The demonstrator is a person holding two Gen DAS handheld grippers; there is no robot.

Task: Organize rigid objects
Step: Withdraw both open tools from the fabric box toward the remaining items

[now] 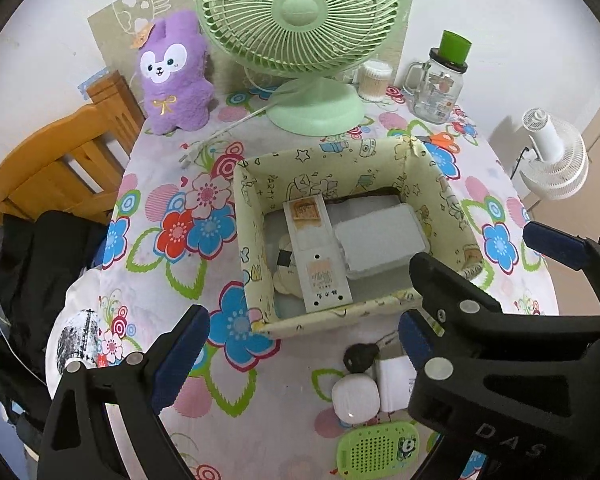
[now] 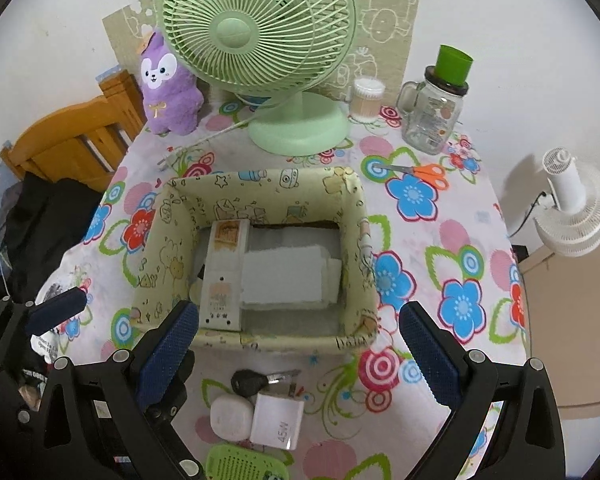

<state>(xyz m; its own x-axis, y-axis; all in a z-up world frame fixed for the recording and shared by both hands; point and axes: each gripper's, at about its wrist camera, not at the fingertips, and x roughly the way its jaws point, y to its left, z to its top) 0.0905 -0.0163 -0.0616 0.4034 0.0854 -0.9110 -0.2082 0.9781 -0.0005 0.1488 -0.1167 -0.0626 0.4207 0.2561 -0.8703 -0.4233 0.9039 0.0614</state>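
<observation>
A yellow cartoon-print storage box [image 1: 256, 264] [image 2: 162, 240] stands mid-table and holds a long white carton [image 1: 314, 248] [image 2: 222, 268] and a flat grey-white case [image 1: 380, 236] [image 2: 288, 272]. In front of it lie a black key [image 1: 360, 358] [image 2: 248, 382], a round white case [image 1: 356, 398] [image 2: 230, 416], a white charger [image 1: 394, 384] [image 2: 278, 420] and a green perforated gadget [image 1: 376, 450] [image 2: 244, 464]. My left gripper [image 1: 302, 320] is open and empty above these items. Also open and empty, my right gripper [image 2: 296, 312] [image 1: 476, 246] hovers at the box's near edge.
A green desk fan [image 1: 300, 20] [image 2: 256, 28], purple plush [image 1: 174, 76] [image 2: 168, 84], swab tub [image 1: 376, 80] [image 2: 367, 98] and glass jar with green cup [image 1: 440, 84] [image 2: 434, 108] line the back. Orange scissors [image 1: 440, 142] [image 2: 424, 172] lie behind the box. A wooden chair [image 1: 60, 164] stands left and a white floor fan [image 2: 572, 208] stands right.
</observation>
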